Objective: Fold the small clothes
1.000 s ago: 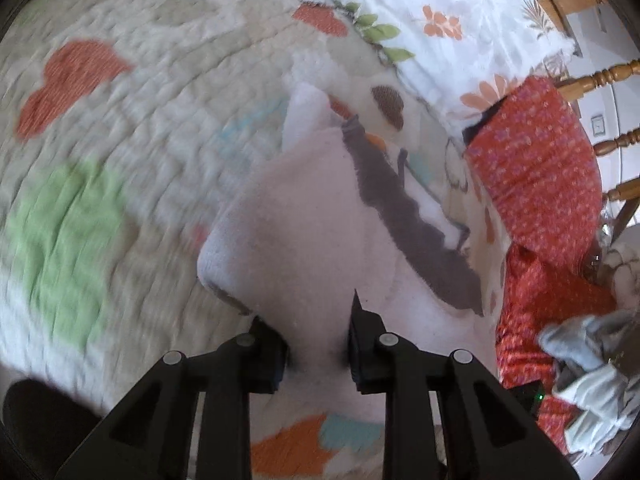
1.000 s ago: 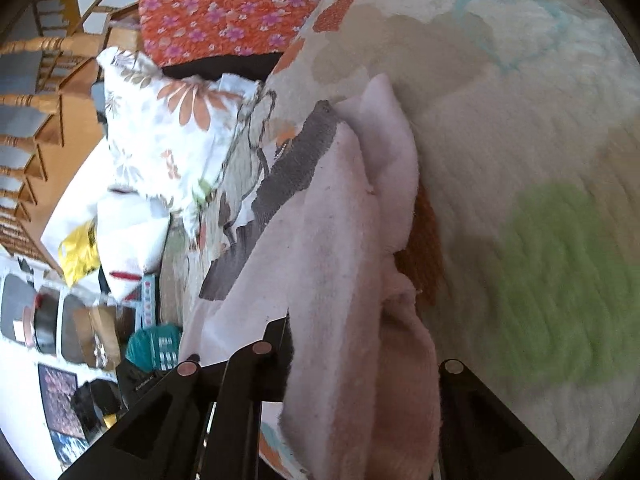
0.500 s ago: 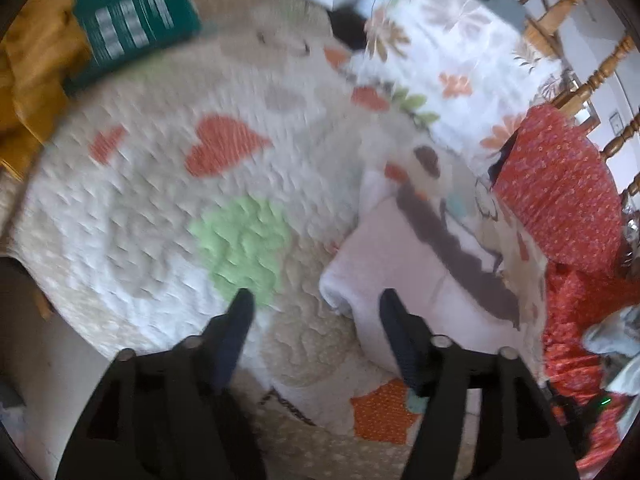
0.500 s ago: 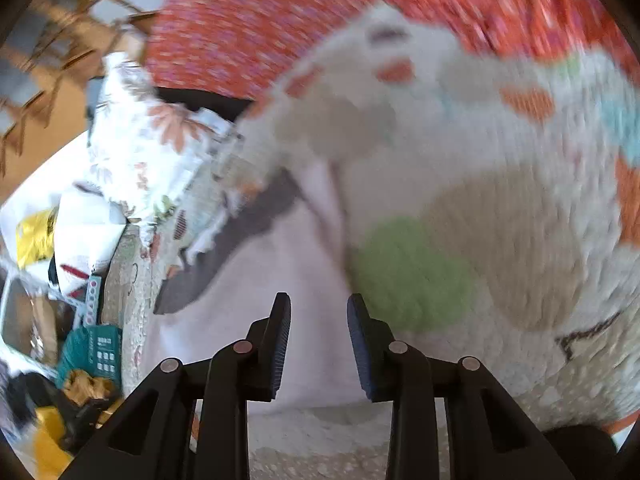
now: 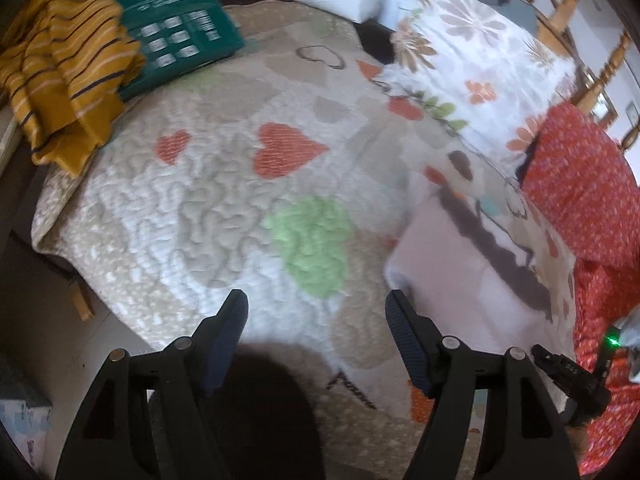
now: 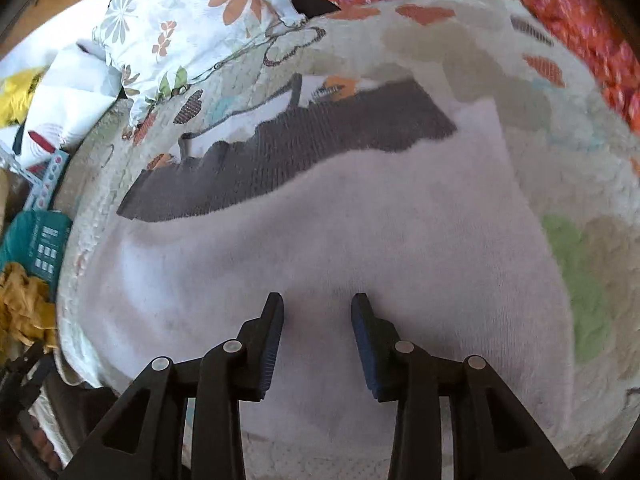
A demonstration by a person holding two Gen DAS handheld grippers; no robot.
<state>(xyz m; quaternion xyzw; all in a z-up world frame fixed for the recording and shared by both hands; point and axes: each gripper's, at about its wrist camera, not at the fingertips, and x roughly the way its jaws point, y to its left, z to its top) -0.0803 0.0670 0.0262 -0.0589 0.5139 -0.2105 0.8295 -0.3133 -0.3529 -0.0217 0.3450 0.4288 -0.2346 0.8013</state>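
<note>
The pale pink garment (image 6: 340,240) with a grey band (image 6: 288,156) is lying flat on the heart-patterned quilt (image 5: 208,208). The right gripper (image 6: 317,300) is hovering over it – fingers parted, holding nothing. The left gripper (image 5: 316,300) is standing wide apart over the quilt, with the garment (image 5: 448,264) just beside its right finger.

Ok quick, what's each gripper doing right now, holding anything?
Left gripper: jaws wide open, holding nothing, above the quilt.
Right gripper: jaws open, holding nothing, over the pink garment.
</note>
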